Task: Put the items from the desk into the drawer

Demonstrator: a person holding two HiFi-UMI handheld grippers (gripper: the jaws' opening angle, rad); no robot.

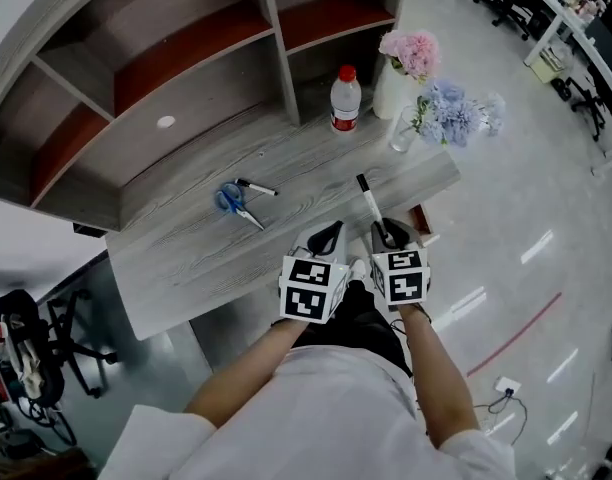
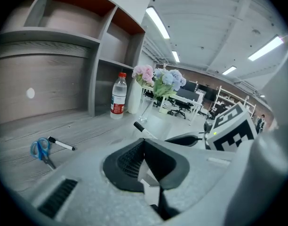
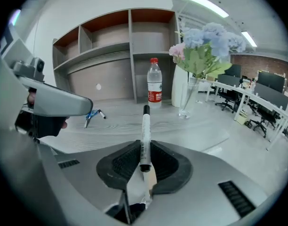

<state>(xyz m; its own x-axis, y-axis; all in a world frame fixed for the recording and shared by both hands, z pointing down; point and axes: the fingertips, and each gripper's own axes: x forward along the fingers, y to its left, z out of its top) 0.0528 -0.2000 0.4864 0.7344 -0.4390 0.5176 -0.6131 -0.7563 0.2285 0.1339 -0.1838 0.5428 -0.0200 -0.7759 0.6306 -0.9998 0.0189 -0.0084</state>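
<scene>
My right gripper (image 1: 390, 234) (image 3: 144, 147) is shut on a white marker with a black cap (image 3: 145, 128) (image 1: 369, 200), which sticks out forward over the desk's front edge. My left gripper (image 1: 327, 234) (image 2: 144, 142) hangs right beside it, jaws together with nothing between them. The held marker (image 2: 145, 130) also shows in the left gripper view. On the grey wooden desk (image 1: 186, 248) lie blue-handled scissors (image 1: 231, 200) (image 2: 41, 149) and a second marker (image 1: 256, 187) (image 2: 61, 144), to the left of both grippers.
A water bottle with a red cap (image 1: 345, 98) stands at the back of the desk by the shelf unit (image 1: 186, 58). Beside it are a white vase of pink flowers (image 1: 401, 63) and a glass vase of blue flowers (image 1: 441, 113). Office chairs stand far right.
</scene>
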